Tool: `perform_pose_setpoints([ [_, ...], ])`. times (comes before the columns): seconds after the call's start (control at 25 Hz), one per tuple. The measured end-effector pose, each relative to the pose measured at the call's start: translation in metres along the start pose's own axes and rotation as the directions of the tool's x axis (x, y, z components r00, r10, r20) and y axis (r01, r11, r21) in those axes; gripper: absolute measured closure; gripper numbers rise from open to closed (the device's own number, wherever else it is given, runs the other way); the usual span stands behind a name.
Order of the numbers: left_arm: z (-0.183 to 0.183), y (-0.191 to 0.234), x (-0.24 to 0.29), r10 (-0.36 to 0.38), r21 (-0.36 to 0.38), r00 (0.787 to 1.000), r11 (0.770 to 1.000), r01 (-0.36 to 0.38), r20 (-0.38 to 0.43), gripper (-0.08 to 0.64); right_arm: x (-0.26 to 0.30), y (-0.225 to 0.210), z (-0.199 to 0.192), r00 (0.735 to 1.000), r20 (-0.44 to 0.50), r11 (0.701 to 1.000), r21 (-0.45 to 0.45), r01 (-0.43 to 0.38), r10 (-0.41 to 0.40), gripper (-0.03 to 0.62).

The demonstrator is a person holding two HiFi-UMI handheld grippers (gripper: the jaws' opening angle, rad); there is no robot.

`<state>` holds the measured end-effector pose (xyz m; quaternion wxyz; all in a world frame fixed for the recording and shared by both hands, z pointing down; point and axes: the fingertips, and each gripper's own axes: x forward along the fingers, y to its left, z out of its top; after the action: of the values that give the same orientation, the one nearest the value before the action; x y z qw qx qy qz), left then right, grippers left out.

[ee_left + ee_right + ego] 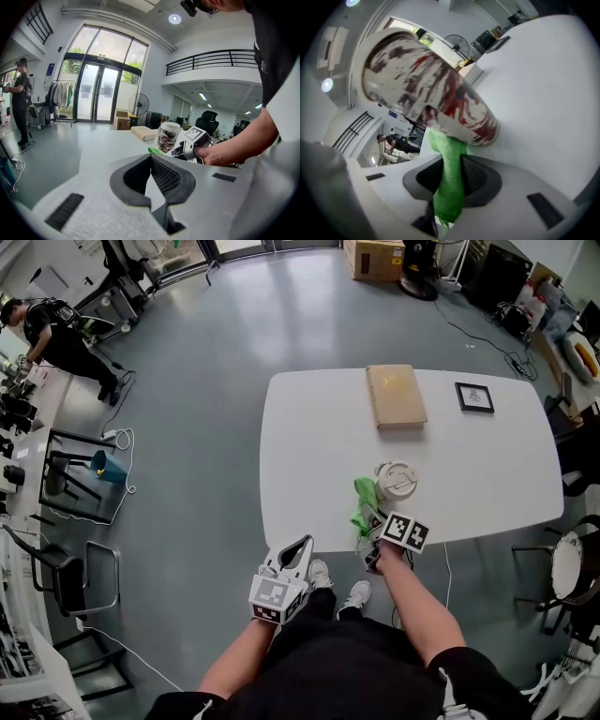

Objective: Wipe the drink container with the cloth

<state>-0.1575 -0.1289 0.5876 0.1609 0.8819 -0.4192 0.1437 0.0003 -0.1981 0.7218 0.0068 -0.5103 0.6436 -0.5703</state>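
A paper cup [396, 480] with a white lid and a red-brown pattern stands near the front edge of the white table [309, 456]. My right gripper [382, 526] is shut on a green cloth [365, 502], which lies against the cup's left side. In the right gripper view the cloth [450, 178] runs up from between the jaws to the cup [431, 89]. My left gripper [298, 549] hangs off the table, in front of its edge, shut and holding nothing. The left gripper view has its jaws [150, 159] meeting at the tips, with the cup [168, 137] and cloth [156, 150] beyond.
A flat tan box [395, 395] and a small framed picture [474, 397] lie at the back of the table. A round stool [567, 566] stands at the right. A person [56, 334] works at benches far left. Grey floor surrounds the table.
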Motion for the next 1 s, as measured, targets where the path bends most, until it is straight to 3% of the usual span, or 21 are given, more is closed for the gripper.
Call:
perform_pose_setpoints([
  [0.12,0.002,0.000,-0.002,-0.015,0.006,1.000,1.000,0.015,0.001,0.552,-0.009,0.022,-0.004,1.000,-0.011,0.989,-0.144,-0.022,0.021,0.491],
  [0.24,0.006,0.000,-0.001,-0.034,0.015,0.999,0.999,0.034,0.011,0.552,-0.024,0.051,-0.006,0.998,-0.010,0.947,-0.316,-0.055,0.055,0.491],
  [0.36,0.009,-0.001,0.001,-0.074,0.025,0.997,0.997,0.073,0.023,0.552,-0.042,0.080,-0.005,0.996,0.018,0.870,-0.488,-0.067,0.087,0.491],
  [0.48,0.016,0.001,0.001,-0.108,0.039,0.993,0.994,0.106,0.038,0.552,-0.061,0.099,-0.002,0.992,0.069,0.754,-0.656,-0.031,0.101,0.491],
  [0.56,0.020,0.001,0.003,-0.127,0.049,0.991,0.991,0.125,0.045,0.552,-0.076,0.107,0.005,0.990,0.113,0.633,-0.773,0.032,0.088,0.489],
  [0.72,0.021,-0.009,0.014,-0.160,0.082,0.987,0.984,0.157,0.029,0.552,-0.103,0.100,0.020,0.981,0.190,0.312,-0.935,0.171,0.033,0.486],
  [0.84,0.020,-0.020,0.021,-0.166,0.087,0.986,0.983,0.163,0.024,0.552,-0.117,0.085,0.029,0.974,0.227,0.082,-0.971,0.226,0.002,0.485],
  [1.0,0.019,-0.031,0.029,-0.146,0.090,0.989,0.985,0.144,0.016,0.552,-0.121,0.078,0.029,0.975,0.223,-0.245,-0.944,0.220,0.014,0.486],
])
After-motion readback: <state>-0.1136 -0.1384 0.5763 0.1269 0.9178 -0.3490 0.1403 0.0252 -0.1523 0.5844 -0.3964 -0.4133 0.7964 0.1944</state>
